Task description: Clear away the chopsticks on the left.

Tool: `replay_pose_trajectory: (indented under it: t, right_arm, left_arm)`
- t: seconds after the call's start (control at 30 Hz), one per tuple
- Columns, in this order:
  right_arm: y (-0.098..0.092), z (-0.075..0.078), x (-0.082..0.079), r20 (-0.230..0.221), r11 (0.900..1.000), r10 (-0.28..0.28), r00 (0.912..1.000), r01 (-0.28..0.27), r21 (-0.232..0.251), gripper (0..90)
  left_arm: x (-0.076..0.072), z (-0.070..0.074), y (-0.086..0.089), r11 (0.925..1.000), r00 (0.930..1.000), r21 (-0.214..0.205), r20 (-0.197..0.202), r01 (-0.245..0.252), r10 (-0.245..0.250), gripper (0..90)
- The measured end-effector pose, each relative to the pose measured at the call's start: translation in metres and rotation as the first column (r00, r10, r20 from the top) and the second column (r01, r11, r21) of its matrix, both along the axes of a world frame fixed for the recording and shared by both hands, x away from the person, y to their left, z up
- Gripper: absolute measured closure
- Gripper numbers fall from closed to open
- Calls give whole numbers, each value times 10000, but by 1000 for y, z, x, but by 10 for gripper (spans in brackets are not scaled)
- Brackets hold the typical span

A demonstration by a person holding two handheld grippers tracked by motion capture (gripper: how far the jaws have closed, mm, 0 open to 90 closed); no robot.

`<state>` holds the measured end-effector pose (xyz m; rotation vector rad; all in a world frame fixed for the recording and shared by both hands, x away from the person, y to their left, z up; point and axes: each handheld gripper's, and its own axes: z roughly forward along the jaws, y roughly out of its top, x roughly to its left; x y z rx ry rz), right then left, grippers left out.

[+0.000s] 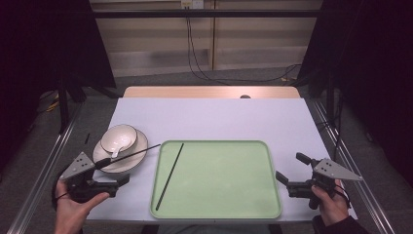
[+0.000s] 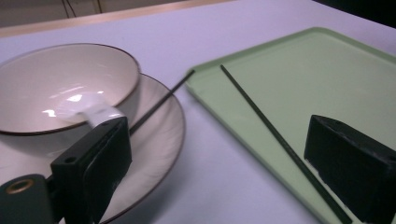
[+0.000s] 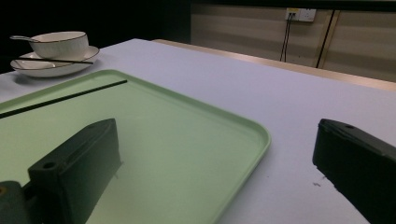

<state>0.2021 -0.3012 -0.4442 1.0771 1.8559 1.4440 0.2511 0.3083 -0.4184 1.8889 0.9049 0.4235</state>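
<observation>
Your left hand holds the left gripper low at the table's near-left corner, jaws spread wide and empty, pointing right. Your right hand grips the right gripper at the near-right edge, jaws apart with nothing between them, pointing left.

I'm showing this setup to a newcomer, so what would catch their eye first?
Probably the large green tray in the middle of the white table, with one black chopstick lying slantwise along its left side. Next, the cream bowl on its plate left of the tray, a second chopstick resting across the plate.
</observation>
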Motion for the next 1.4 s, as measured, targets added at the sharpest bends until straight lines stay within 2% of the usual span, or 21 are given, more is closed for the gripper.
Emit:
replay_pose_trajectory:
  t: [0.07, 0.23, 0.3, 0.33, 0.4, 0.47, 0.57, 0.6, 0.63, 0.73, 0.77, 0.8, 0.9, 0.93, 0.97, 1.0, 1.1, 1.17, 1.2, 1.27, 1.4]
  right_arm:
    - [0, 0, 0, -1, 10000, 5, 10000, -5, -6, 4]
    - [-1, 0, 0, 29, 9999, -29, 10000, 30, -129, 5]
    - [0, 0, 0, -4, 10000, -64, 10000, 64, 37, 4]
    - [0, 0, 0, -7, 10000, -54, 10000, 54, 31, 4]
    - [0, 0, 0, 1, 10000, -49, 10000, 49, 2, 4]
    - [0, 0, 0, 2, 10000, -55, 10000, 55, -1, 5]
    - [0, 0, 0, 11, 10000, -42, 10000, 42, -2, 5]
    - [0, 0, 0, 11, 10000, -48, 10000, 48, 3, 5]
    - [0, 0, -1, 4, 10000, -13, 10000, 13, -3, 5]
    - [0, 0, 0, 28, 10000, -49, 10000, 49, -50, 4]
    - [0, 0, 0, 18, 10000, -42, 10000, 42, -57, 5]
    - [0, 0, 0, 18, 10000, -42, 10000, 42, -57, 5]
    - [0, 0, 0, 43, 10000, -73, 10000, 73, -21, 5]
    - [0, 0, 0, 25, 10000, -64, 10000, 65, -41, 5]
    - [0, 0, 0, 13, 9999, -104, 9999, 104, 14, 5]
    - [0, 0, 0, 16, 10000, -81, 10000, 81, -21, 5]
    - [0, 0, 0, 2, 10000, -70, 10000, 70, -49, 5]
    - [0, 0, 0, 16, 10000, -53, 10000, 53, -46, 5]
    - [0, 0, 0, 25, 10000, -67, 10000, 68, -49, 5]
    - [0, 0, 0, 20, 10000, -54, 10000, 54, -61, 4]
    - [0, 0, 0, -19, 10000, -75, 10000, 75, -7, 4]
  left_arm:
    - [2, 1, 9, 10000, 9998, 87, 202, 47, -49, 101]
    - [13, 0, 30, 9984, 9993, 563, 364, 95, -115, 145]
    - [18, -1, 36, 9977, 9993, 591, 152, 337, -346, 158]
    - [24, -3, 39, 9947, 9987, 913, 92, 482, -492, 174]
    - [26, -4, 41, 9947, 9984, 869, 93, 552, -563, 179]
    - [32, -6, 44, 9934, 9987, 1038, 56, 488, -497, 181]
    - [43, -10, 49, 9919, 9978, 1148, -424, 548, -503, 166]
    - [46, -11, 51, 9933, 9981, 1040, -403, 510, -470, 168]
    - [47, -13, 53, 9913, 9982, 1210, -369, 514, -472, 183]
    - [52, -18, 56, 9862, 9961, 1460, -516, 783, -715, 292]
    - [53, -20, 56, 9841, 9957, 1570, -543, 834, -757, 361]
    - [55, -22, 56, 9788, 9955, 1851, -506, 877, -796, 361]
    - [60, -27, 56, 9720, 9931, 2092, -707, 1067, -938, 463]
    - [61, -28, 55, 9722, 9918, 2050, -824, 1128, -977, 489]
    - [64, -29, 56, 9671, 9907, 2210, -785, 1257, -1108, 536]
    - [65, -29, 54, 9689, 9893, 2100, -910, 1307, -1137, 556]
    - [69, -31, 50, 9596, 9852, 2326, -1030, 1580, -1373, 598]
    - [70, -31, 48, 9609, 9839, 2268, -1166, 1589, -1352, 638]
    - [71, -31, 47, 9563, 9834, 2386, -1061, 1688, -1471, 658]
    - [70, -33, 44, 9550, 9816, 2419, -1249, 1716, -1447, 667]
    - [70, -34, 42, 9556, 9832, 2488, -1295, 1580, -1288, 716]
